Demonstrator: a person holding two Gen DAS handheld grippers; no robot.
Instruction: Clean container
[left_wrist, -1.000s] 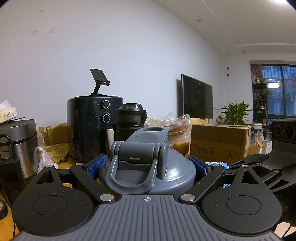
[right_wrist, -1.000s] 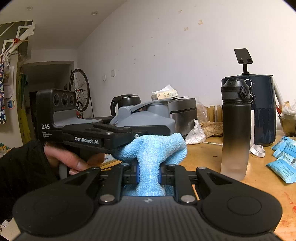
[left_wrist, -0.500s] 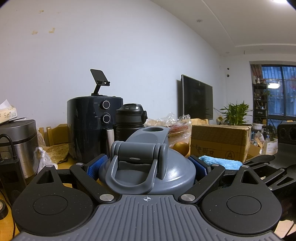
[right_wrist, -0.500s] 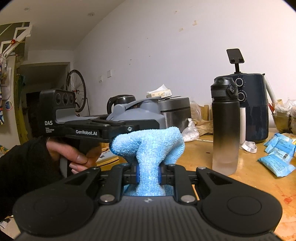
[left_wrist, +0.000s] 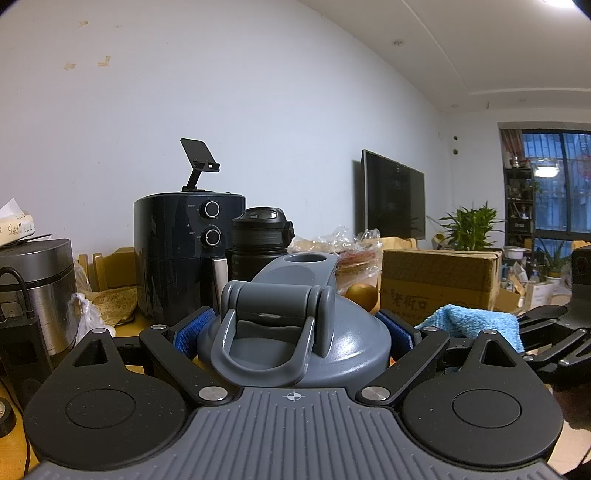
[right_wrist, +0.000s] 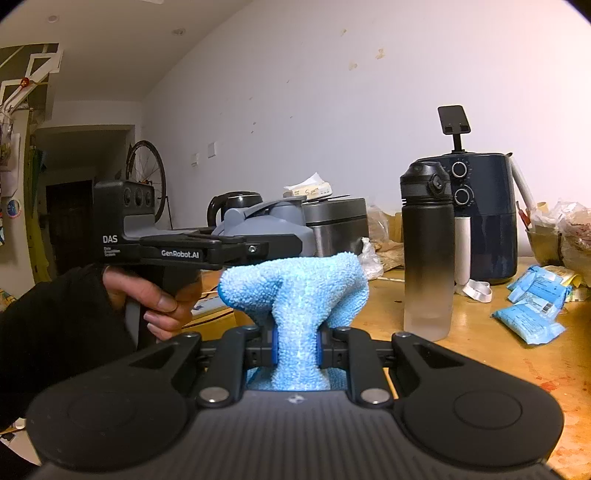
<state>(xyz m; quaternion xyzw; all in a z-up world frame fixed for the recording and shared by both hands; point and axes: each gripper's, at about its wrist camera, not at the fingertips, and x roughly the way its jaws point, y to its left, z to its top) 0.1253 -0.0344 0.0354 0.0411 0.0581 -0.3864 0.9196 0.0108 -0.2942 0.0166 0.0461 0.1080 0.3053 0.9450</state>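
Observation:
A grey container (left_wrist: 295, 332) with a handled lid fills the middle of the left wrist view. My left gripper (left_wrist: 293, 334) is shut on it, a blue pad pressing each side. In the right wrist view the same container (right_wrist: 273, 221) and left gripper (right_wrist: 255, 246) appear at mid left, carried by a person's hand (right_wrist: 159, 295). My right gripper (right_wrist: 295, 349) is shut on a bunched light-blue cloth (right_wrist: 295, 284), which hangs just right of and below the container. The cloth (left_wrist: 476, 325) also shows at the container's right side.
A black bottle (right_wrist: 426, 251) stands on the wooden table (right_wrist: 480, 350), with a dark air fryer (right_wrist: 484, 221) behind it. Blue packets (right_wrist: 532, 310) lie at the right. A steel cooker (right_wrist: 336, 229) and a kettle stand behind the container. A cardboard box (left_wrist: 436, 280) sits at the right.
The right gripper has shifted sideways with the cloth. The cloth now shows far more beside the container in the left wrist view. The left gripper and container have kept still.

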